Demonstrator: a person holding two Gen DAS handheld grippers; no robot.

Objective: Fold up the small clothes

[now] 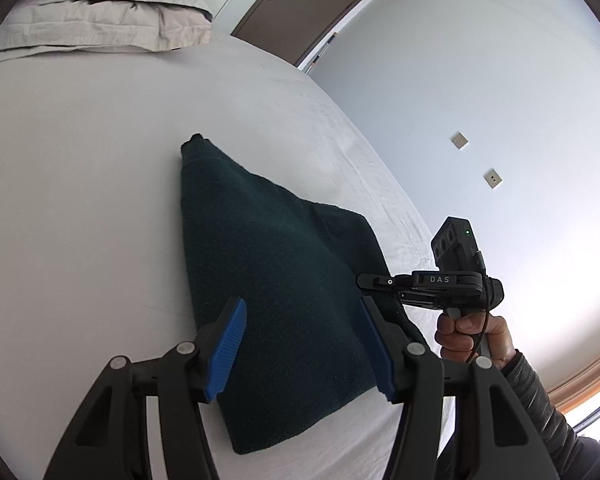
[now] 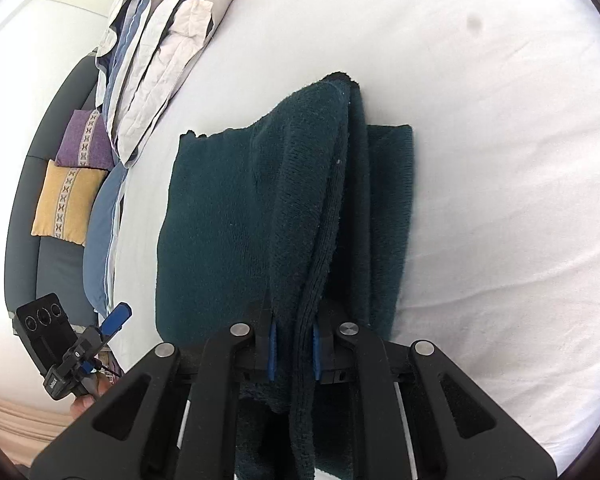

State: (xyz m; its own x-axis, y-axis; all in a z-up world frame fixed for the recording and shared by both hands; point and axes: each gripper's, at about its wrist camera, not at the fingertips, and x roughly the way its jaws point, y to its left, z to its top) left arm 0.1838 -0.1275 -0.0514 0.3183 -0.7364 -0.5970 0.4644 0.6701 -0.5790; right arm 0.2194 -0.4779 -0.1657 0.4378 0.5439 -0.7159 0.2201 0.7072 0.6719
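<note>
A dark green towel-like cloth (image 1: pixel 272 280) lies folded on the white bed sheet (image 1: pixel 80 200). My left gripper (image 1: pixel 300 344) is open and empty, its blue pads (image 1: pixel 228 348) spread just above the cloth's near part. My right gripper (image 2: pixel 294 344) is shut on a raised fold of the cloth (image 2: pixel 300 200), pinching several layers between its blue pads (image 2: pixel 271 344). In the left wrist view the right gripper (image 1: pixel 364 280) sits at the cloth's right edge. In the right wrist view the left gripper (image 2: pixel 118 318) shows at the lower left, off the cloth.
Grey and blue folded bedding (image 1: pixel 100 20) lies at the head of the bed. A brown door (image 1: pixel 312 4) and a white wall stand beyond the bed's edge. A purple cushion (image 2: pixel 86 140) and a yellow cushion (image 2: pixel 66 200) lie on a dark sofa beside the bed.
</note>
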